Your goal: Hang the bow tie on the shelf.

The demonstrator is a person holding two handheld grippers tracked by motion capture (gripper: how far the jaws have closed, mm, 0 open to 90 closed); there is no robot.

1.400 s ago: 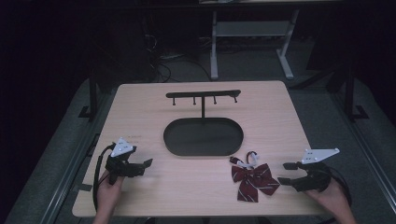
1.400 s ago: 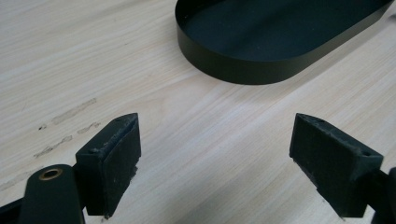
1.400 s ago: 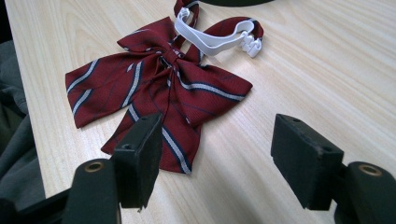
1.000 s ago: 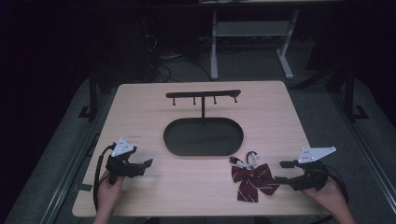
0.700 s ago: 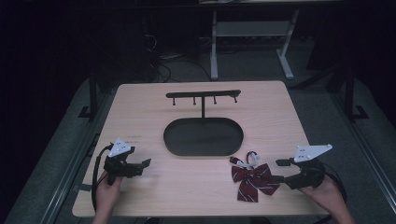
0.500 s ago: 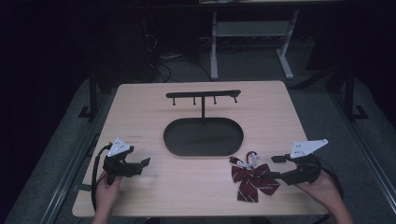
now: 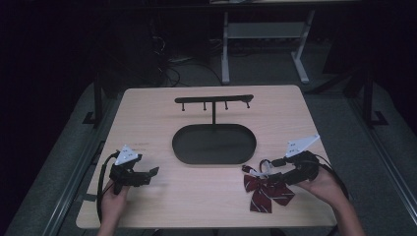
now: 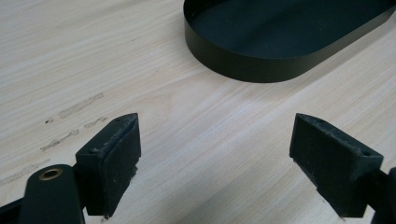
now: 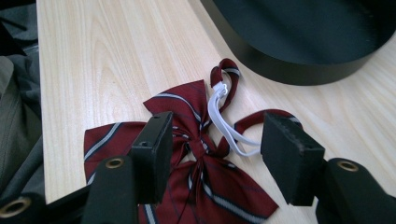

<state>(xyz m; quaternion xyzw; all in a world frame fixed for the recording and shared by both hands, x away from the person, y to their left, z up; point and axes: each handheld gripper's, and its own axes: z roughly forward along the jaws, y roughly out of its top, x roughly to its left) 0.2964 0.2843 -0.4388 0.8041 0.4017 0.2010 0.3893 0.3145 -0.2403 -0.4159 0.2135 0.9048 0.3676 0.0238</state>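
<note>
Two tools work this desk. Left tool: jaws spread wide with nothing between them, low over bare wood near the front left edge. Centre: black oval tray under a hook rack. Right tool: jaws spread but just been closing, straddling the bow tie without pinching it.

Bow tie location: flat on the desk near the front right edge, just beside the tray. Handling: judged light, soft and limp; fabric will fold and drape when lifted. Recommended hold: the centre knot, or the strap for hanging. Clearance: open wood to the left; front edge is near, so avoid dragging the bow tie toward it.
</note>
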